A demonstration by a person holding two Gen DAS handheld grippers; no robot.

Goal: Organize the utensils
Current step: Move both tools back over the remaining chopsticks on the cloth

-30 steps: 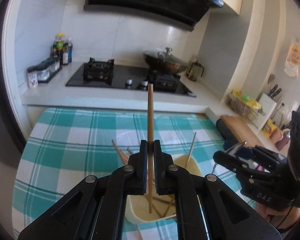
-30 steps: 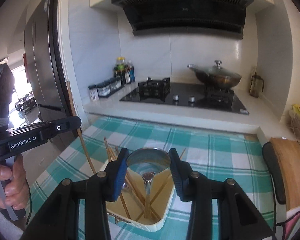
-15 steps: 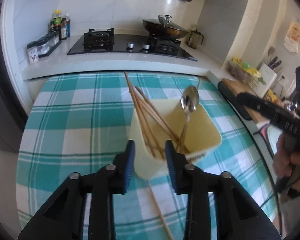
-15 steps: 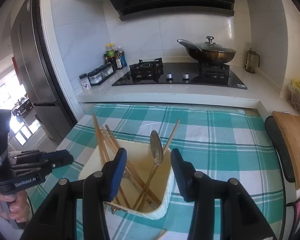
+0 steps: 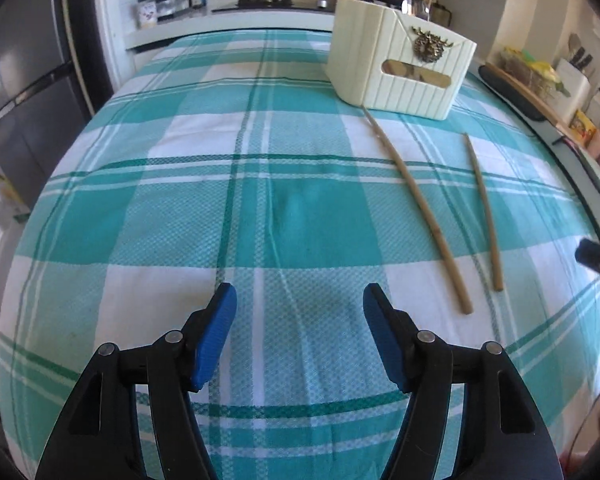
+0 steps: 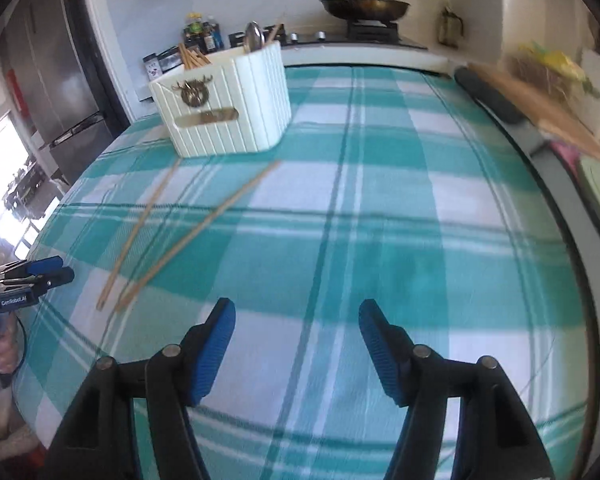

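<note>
bamboo chopsticks [image 5: 416,216] ahead-right of left gripper [image 5: 296,316].

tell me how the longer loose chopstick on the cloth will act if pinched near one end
The longer chopstick looks thin, rigid wood, so it is probably light and stiff. Held near one end it may droop or pivot. Being slim, it might roll on the tablecloth if nudged.

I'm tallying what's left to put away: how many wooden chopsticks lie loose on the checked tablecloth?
2. The longer wooden chopstick runs from the cream ribbed utensil holder toward the left gripper; the shorter chopstick lies to its right. The right gripper hangs open, empty.
</note>
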